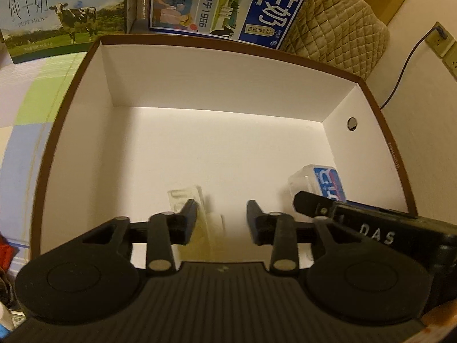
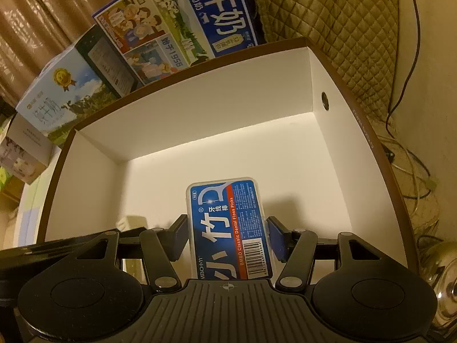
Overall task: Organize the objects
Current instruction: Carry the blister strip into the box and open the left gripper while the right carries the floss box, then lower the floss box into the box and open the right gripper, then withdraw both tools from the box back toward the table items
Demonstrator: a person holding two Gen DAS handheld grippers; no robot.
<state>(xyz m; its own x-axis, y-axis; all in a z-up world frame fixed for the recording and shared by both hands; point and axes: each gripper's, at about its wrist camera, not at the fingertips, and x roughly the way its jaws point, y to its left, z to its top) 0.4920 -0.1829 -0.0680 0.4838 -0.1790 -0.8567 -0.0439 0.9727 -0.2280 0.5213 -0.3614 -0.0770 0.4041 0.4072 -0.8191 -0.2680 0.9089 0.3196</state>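
We found the right gripper with its jaws closed on the long sides of one floss pick box, held over the floor of the white cardboard box; the left gripper stood with jaws apart, empty, above one clear plastic case lying inside. We judged the floss box light, rigid and slick, best gripped mid-length across its narrow width. Two milk cartons stood behind.

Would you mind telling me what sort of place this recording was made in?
Probably a lived-in home room: milk cartons stacked behind the open white box, a quilted cushion against the wall, a wall socket, and curtains.
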